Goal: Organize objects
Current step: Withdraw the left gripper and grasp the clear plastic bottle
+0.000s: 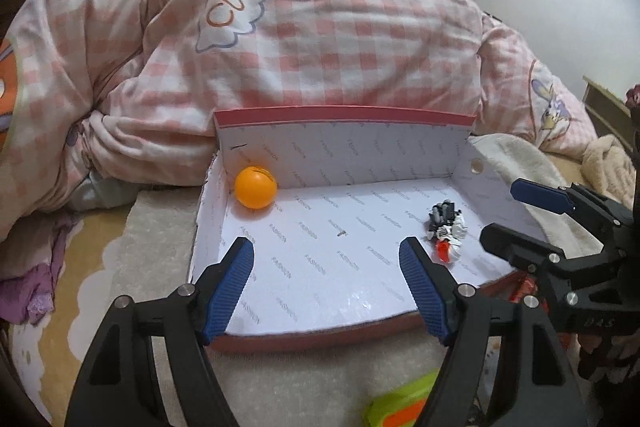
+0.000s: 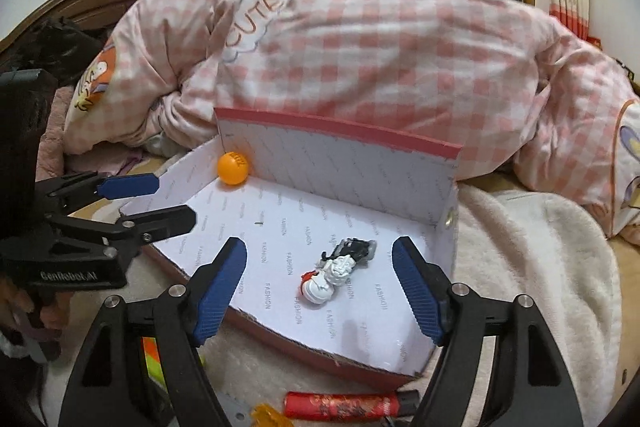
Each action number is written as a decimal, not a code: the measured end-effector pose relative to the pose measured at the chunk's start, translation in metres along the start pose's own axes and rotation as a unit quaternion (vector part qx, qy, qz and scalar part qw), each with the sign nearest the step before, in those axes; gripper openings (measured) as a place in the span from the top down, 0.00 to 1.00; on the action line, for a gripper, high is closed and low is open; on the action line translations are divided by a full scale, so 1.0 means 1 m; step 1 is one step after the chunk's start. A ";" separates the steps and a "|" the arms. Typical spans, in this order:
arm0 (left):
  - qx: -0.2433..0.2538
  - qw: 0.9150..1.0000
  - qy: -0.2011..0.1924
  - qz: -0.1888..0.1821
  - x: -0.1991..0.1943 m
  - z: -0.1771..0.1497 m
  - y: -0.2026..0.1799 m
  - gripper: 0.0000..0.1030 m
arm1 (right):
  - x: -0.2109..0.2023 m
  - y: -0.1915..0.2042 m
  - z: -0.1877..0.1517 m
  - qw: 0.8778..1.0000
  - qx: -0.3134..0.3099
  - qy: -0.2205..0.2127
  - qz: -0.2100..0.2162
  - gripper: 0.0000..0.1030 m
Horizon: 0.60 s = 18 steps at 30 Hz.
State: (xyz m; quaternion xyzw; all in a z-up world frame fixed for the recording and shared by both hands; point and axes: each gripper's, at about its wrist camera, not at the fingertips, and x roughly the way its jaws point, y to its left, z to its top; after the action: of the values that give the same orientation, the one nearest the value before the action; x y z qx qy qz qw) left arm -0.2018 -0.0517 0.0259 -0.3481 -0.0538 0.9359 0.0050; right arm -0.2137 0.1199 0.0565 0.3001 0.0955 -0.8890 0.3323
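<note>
Left wrist view: left gripper (image 1: pixel 326 281) over near edge of box (image 1: pixel 340 115), fingers wide apart, nothing between them. Orange ball (image 1: pixel 255 187) in far left corner of box, touching back wall. Small black-and-white figure (image 1: pixel 446 233) with red bit lying on box floor toward right side, just beyond right fingertip, well apart from ball. Right gripper (image 1: pixel 516 215) entering from right edge, over box's right side, fingers apart and empty. Green-and-orange toy (image 1: pixel 400 403) on pale blanket (image 1: pixel 160 259) near bottom, outside box. Pink checked quilt (image 1: pixel 320 39) heaped behind box. Right wrist view: right gripper (image 2: pixel 318 285) above near right part of box (image 2: pixel 340 129), fingers spread, figure (image 2: pixel 338 273) lying on floor between and just beyond them, untouched. Ball (image 2: pixel 233 168) in far corner. Left gripper (image 2: pixel 172 201) at left, open over box's left wall. Red lighter (image 2: pixel 344 405) on blanket (image 2: pixel 520 267) below box, outside it.
</note>
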 end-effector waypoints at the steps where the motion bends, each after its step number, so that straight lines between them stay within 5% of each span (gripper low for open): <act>1: -0.002 1.000 0.000 -0.002 -0.002 -0.001 0.001 0.26 | -0.001 0.000 0.000 1.000 0.001 -0.002 0.000 0.25; 18: 0.023 0.999 -0.012 -0.020 -0.062 -0.042 -0.016 0.26 | -0.050 -0.005 -0.029 1.000 -0.015 0.002 -0.002 0.25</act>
State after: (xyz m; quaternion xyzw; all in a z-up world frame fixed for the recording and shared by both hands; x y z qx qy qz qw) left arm -0.1282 -0.0350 0.0366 -0.3351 -0.0396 0.9408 0.0313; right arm -0.1734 0.1609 0.0625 0.2970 0.1105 -0.8873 0.3350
